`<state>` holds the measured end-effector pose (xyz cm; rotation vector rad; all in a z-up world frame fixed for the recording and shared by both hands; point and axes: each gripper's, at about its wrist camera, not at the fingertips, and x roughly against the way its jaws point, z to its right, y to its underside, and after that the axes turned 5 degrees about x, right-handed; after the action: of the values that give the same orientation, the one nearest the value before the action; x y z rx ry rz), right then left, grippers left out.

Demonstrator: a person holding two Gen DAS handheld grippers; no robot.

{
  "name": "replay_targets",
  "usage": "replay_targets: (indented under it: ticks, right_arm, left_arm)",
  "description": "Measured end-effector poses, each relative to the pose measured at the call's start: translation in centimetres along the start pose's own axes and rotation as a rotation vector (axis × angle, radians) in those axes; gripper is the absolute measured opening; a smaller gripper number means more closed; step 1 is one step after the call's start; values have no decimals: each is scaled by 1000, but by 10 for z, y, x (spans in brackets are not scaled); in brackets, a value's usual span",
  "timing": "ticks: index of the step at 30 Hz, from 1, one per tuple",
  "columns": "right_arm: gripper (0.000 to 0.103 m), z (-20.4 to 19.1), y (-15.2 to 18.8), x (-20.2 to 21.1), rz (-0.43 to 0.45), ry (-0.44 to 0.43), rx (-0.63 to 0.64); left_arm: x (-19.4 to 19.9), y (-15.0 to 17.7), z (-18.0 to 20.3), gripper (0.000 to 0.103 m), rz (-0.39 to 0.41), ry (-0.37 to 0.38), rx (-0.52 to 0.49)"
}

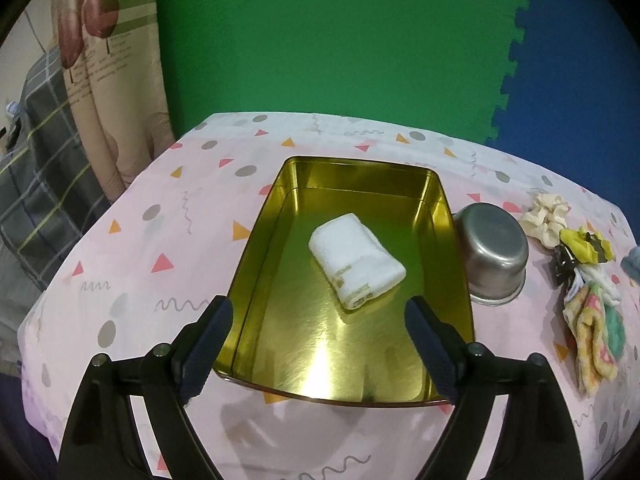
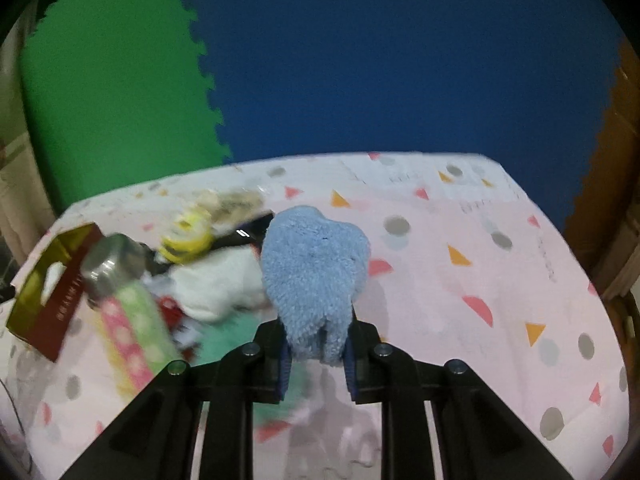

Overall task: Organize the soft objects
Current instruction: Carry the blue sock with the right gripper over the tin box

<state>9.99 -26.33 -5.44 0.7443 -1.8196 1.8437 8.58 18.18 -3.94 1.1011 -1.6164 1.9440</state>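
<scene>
The right gripper (image 2: pixel 316 354) is clenched on a blue cloth (image 2: pixel 314 276), which bulges up and forward out of the jaws, lifted clear of the table (image 2: pixel 460 288). The hold looks low on the fabric, so the top lobe is free to flop; carrying it steadily and lowering it well inside the tin before letting go would keep it from draping over a wall.

The left gripper (image 1: pixel 320 332) is released, jaws spread wide and holding nothing, poised over the near end of the gold tin (image 1: pixel 262 248). A rolled white towel (image 1: pixel 356 266) already lies in the tin's middle, angled from 11 to 5 o'clock. Bare floor shows at 12 and 6 o'clock of it, and either would likely take the cloth.

At 3 o'clock of the tin, touching or nearly touching its wall, sits an upturned steel bowl (image 1: pixel 494 258). It stands on the likely straight path in from the right, so the cloth should probably pass above it. Beyond, at 3 o'clock, the remaining pile waits: cream scrunchie (image 1: pixel 546 214), yellow scrunchie (image 1: pixel 586 246), striped cloth (image 1: pixel 596 332). The right view is blurred over that pile.
</scene>
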Motion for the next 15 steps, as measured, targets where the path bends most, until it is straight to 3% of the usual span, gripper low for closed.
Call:
replay_targets:
  ticks: [15]
  right_arm:
    - [20,-133,-36,21,46,-255,146]
  left_arm:
    - [3,-2,-31,87,-6,-17,99]
